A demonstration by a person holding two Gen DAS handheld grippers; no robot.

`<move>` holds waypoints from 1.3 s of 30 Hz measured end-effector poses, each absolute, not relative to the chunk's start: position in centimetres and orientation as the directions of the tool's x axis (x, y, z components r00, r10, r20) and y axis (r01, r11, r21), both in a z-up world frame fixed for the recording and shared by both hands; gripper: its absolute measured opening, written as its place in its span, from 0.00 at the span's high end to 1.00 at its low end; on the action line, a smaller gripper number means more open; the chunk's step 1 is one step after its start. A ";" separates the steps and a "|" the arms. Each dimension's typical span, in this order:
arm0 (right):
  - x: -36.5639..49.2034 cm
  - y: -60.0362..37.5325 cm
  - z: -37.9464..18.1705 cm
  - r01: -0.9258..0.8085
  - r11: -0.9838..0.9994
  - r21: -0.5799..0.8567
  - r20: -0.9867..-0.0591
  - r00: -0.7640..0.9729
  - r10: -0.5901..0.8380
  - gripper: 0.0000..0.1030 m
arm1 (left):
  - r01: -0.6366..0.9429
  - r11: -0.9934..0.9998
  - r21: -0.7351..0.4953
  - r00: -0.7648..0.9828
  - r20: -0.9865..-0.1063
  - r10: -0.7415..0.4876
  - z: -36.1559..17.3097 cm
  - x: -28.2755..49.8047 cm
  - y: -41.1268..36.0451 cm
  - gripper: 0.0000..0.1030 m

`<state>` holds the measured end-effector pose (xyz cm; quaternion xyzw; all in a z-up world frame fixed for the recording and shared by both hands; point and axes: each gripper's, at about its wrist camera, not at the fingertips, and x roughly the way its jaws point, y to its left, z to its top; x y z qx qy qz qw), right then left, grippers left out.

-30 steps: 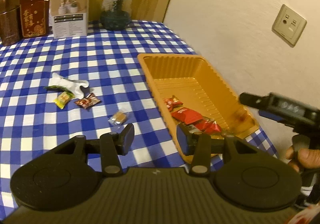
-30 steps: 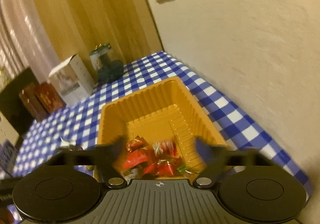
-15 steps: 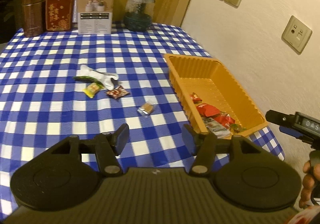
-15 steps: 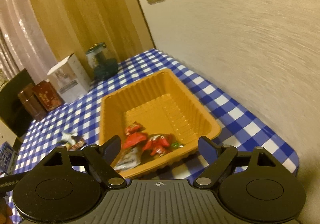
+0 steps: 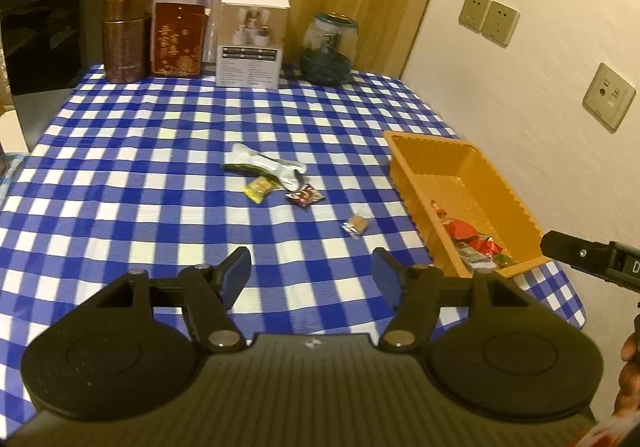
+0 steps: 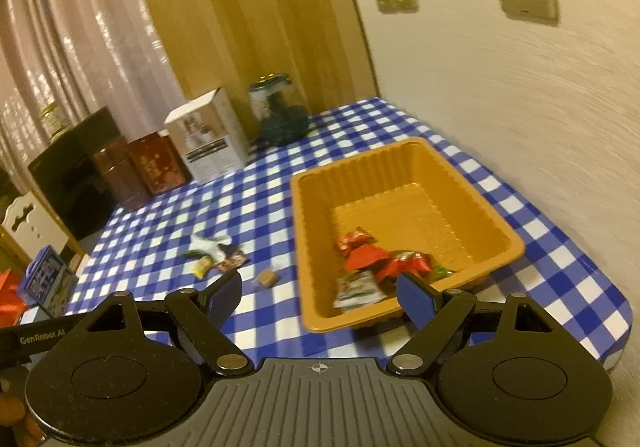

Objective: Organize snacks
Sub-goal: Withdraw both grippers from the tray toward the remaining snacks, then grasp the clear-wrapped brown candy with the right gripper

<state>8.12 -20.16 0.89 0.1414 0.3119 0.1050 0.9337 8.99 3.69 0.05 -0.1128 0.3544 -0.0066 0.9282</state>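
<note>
An orange tray (image 5: 516,203) (image 6: 308,247) lies at the right side of the blue checked table, with several red snack packets (image 5: 460,228) (image 6: 366,257) in its near end. Loose snacks rest mid-table: a white wrapper (image 5: 272,164), a yellow packet (image 5: 260,188), a dark red packet (image 5: 304,196) and a small brown sweet (image 5: 357,224) (image 6: 267,279). My left gripper (image 5: 311,279) hovers over the near table, its jaws opening with nothing between them. Just short of the tray's near rim my right gripper (image 6: 320,299) stands open and empty.
Along the back edge stand a brown canister (image 5: 125,41), a red box (image 5: 178,40), a white carton (image 5: 253,41) and a glass jar (image 5: 329,49). A wall with sockets runs on the right. The table's near right corner (image 6: 608,323) drops off.
Both grippers have drawn back from the tray toward the near edge of the table. The left jaws have spread wider. The right jaws have kept the same width.
</note>
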 end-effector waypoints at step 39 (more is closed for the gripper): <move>19.7 -5.2 -10.2 -0.117 0.980 0.161 -0.641 0.742 0.194 0.49 | -0.001 0.985 -0.174 0.721 -0.682 -0.120 -6.4 19.3 12.2 0.19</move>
